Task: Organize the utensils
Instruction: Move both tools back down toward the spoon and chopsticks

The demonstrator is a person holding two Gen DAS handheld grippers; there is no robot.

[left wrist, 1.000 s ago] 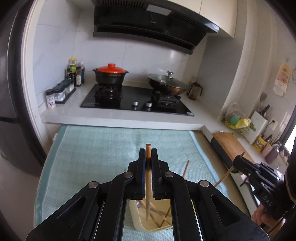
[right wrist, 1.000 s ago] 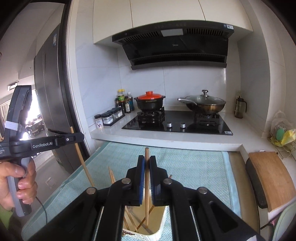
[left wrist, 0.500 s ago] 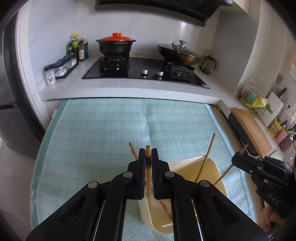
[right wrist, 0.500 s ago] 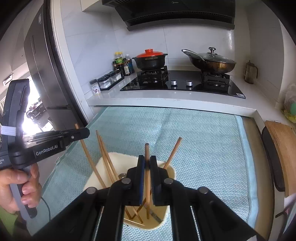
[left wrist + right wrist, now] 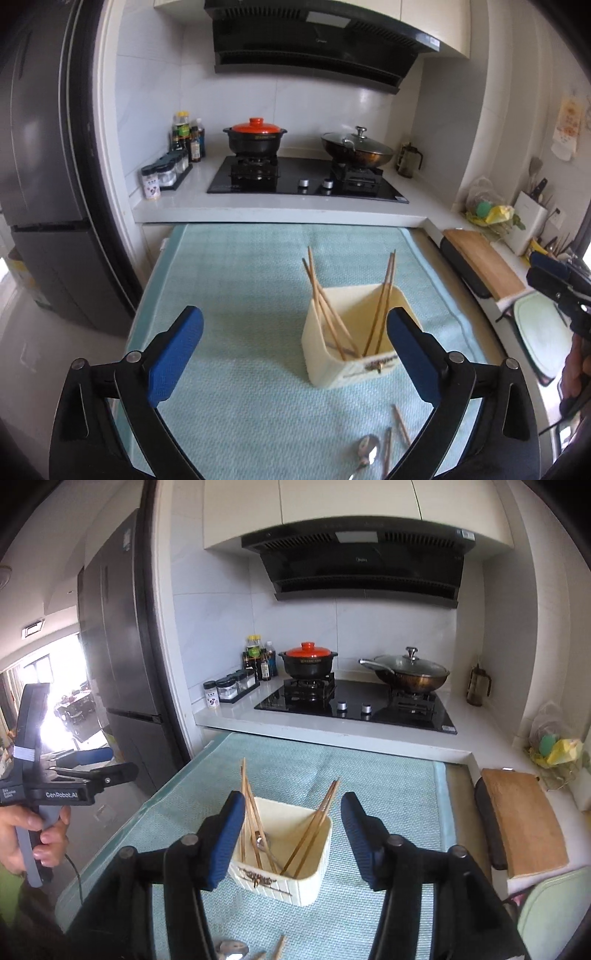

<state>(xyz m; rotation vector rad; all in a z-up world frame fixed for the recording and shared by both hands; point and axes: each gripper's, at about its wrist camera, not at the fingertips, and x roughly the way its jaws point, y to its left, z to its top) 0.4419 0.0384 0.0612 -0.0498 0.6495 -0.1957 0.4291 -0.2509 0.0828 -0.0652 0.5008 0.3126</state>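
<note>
A cream utensil holder stands on the light green mat; it also shows in the right wrist view. Several wooden chopsticks lean inside it, and the right wrist view shows a spoon in it too. My left gripper is open and empty, above the mat to the left of the holder. My right gripper is open and empty, above and just in front of the holder. A metal spoon and loose chopsticks lie on the mat in front of the holder.
Behind the mat runs a white counter with a black hob, a red-lidded pot, a lidded wok and spice jars. A dark fridge stands left. A wooden board lies right.
Both grippers were shut on a chopstick each over the holder. Both have opened, the chopsticks now stand in the holder, and both grippers have pulled back and up.
</note>
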